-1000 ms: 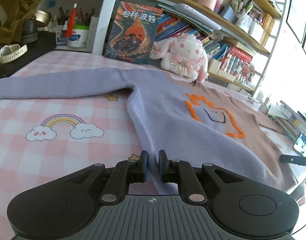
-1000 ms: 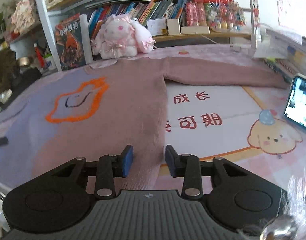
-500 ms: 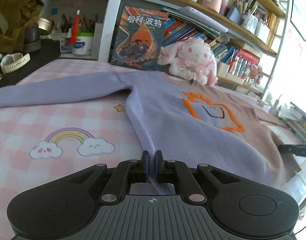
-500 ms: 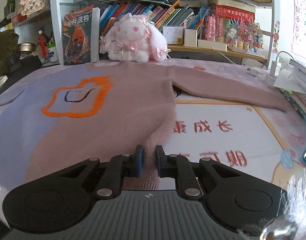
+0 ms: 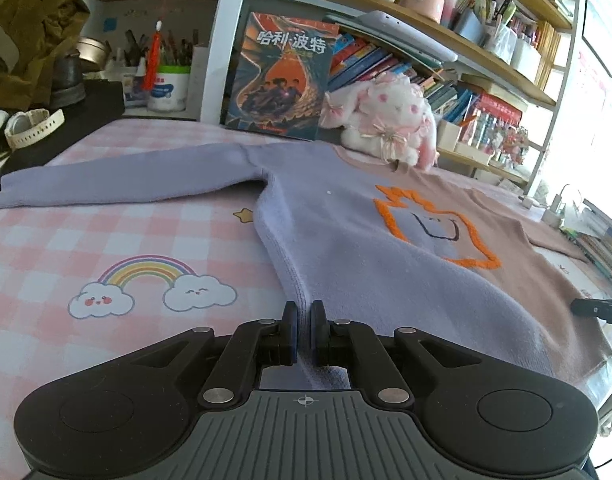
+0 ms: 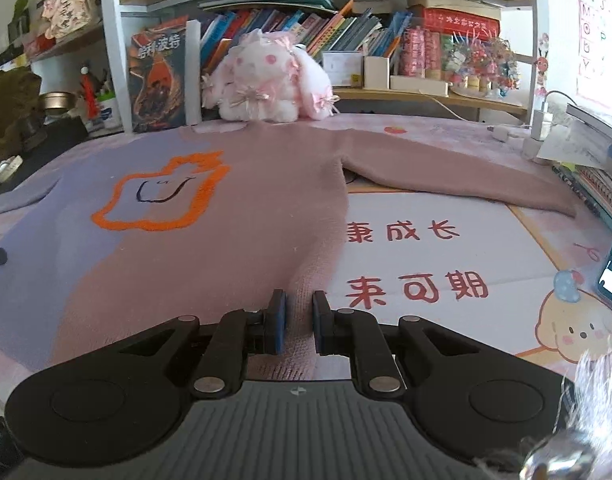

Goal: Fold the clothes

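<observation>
Sweater (image 5: 346,248) flat, collar pointing away from fingers, sleeves spread sideways.
Left gripper (image 5: 304,334) and right gripper (image 6: 299,320) each clamp its hem.

Your left gripper (image 5: 303,330) was pinched tight on the lilac hem edge of the sweater (image 5: 346,248), knit squeezed between both pads. Sweater lay flat ahead of the tool, lilac sleeve (image 5: 118,184) stretched out to its left. Orange-outlined patch (image 5: 434,228) sat ahead-right. Plush rabbit (image 5: 386,120) and book (image 5: 282,76) stood beyond, far ahead.
</observation>
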`<state>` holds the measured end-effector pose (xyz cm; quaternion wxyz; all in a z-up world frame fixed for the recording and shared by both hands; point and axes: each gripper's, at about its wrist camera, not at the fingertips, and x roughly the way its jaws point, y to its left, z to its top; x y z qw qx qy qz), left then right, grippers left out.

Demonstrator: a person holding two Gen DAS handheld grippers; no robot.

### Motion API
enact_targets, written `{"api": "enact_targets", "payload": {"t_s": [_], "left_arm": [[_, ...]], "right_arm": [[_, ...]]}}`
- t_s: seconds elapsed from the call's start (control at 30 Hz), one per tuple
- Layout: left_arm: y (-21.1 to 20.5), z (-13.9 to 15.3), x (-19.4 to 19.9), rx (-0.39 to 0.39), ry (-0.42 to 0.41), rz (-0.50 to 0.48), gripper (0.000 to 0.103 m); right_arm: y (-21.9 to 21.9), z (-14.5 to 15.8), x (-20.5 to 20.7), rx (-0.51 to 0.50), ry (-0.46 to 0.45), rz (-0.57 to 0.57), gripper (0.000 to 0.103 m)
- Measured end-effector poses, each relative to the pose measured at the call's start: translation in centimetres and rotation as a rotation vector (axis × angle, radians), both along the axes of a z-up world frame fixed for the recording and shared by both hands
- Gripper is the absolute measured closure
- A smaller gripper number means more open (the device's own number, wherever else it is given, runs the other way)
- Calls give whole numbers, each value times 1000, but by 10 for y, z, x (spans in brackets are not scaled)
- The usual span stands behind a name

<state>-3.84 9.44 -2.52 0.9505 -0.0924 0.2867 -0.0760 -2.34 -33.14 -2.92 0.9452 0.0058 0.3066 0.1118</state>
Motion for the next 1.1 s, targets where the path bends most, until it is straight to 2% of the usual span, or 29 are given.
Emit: {"api": "enact_targets", "payload": {"t_s": [0.4,1.1], "left_arm": [[-4,0,-7,33,-8,-7,98],[-6,-2,-5,36,-16,-12,98]], "right_arm": [[0,-2,-5,-9,-14,-5,89],[2,-1,0,-49,-23,-13,88]]}}
